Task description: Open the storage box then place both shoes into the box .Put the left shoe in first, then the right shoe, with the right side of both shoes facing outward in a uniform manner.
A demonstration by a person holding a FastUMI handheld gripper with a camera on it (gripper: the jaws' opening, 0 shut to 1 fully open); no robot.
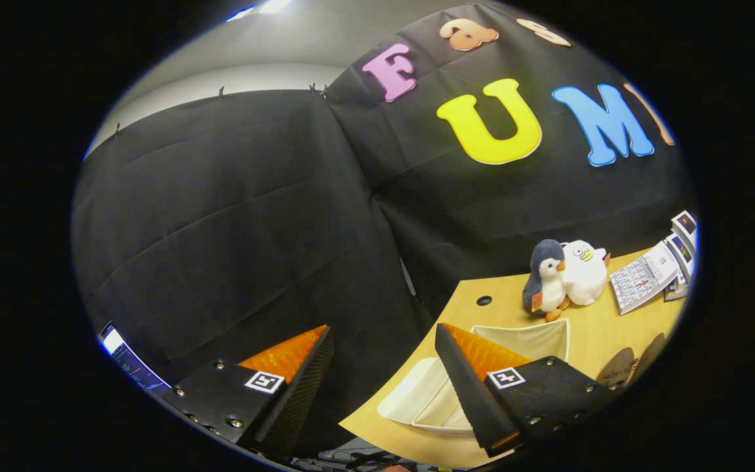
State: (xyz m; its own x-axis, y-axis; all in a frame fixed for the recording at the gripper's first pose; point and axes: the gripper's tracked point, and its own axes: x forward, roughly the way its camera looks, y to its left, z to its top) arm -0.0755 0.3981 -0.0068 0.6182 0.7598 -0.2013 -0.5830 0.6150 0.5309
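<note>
Seemingly early on: tool held up off the counter, fingers spread wide, nothing between them. Box sitting on the counter just beyond the right finger, pale and open-topped, what looks like its lid or flap lying flat toward the counter's near edge. So the opening step probably done, though hard to say for sure with the finger crossing the middle of the box. Shoes lying on the counter beside the box, brown, close together, not yet in. Both placements therefore left: left shoe first, then right, right sides outward.

Hard to make out: which shoe is the left one, and which way each faces, since only soles or sides show and part is cut off behind the finger. Box interior mostly hidden; no shoe visible in the part that shows. Further back, two plush toys touching each other, a printed sheet just beside them, well apart from the tool. Small round hole in the counter near the wall.
</note>
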